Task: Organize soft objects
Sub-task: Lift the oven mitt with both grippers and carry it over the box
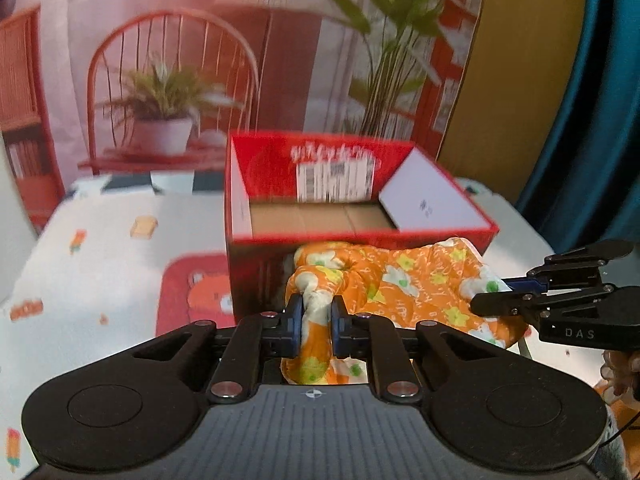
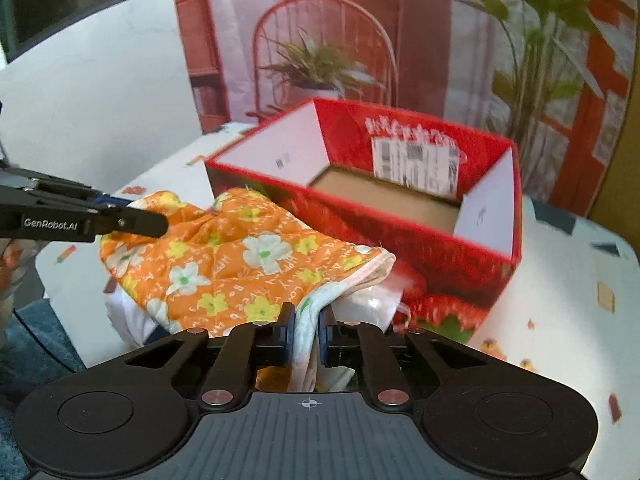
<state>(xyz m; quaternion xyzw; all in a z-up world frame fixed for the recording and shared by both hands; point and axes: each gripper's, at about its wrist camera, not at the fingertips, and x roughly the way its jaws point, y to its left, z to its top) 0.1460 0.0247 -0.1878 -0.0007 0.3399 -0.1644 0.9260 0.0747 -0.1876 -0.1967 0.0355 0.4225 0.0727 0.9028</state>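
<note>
An orange padded cloth with white and yellow flowers (image 1: 420,284) hangs between both grippers, in front of an open red box (image 1: 280,236) with strawberry print. My left gripper (image 1: 316,312) is shut on a bunched end of the cloth. My right gripper (image 2: 307,322) is shut on the cloth's (image 2: 240,264) white-edged hem. The right gripper shows in the left wrist view (image 1: 500,300) at the cloth's right end. The left gripper shows in the right wrist view (image 2: 144,220) at the cloth's left end. The box (image 2: 440,248) holds nothing but its brown cardboard floor.
The table (image 1: 100,264) has a white cover with small cartoon prints. A backdrop (image 1: 160,60) printed with a red chair and plants stands behind the box. White fabric (image 2: 368,304) lies under the cloth by the box. A teal curtain (image 1: 592,120) hangs at right.
</note>
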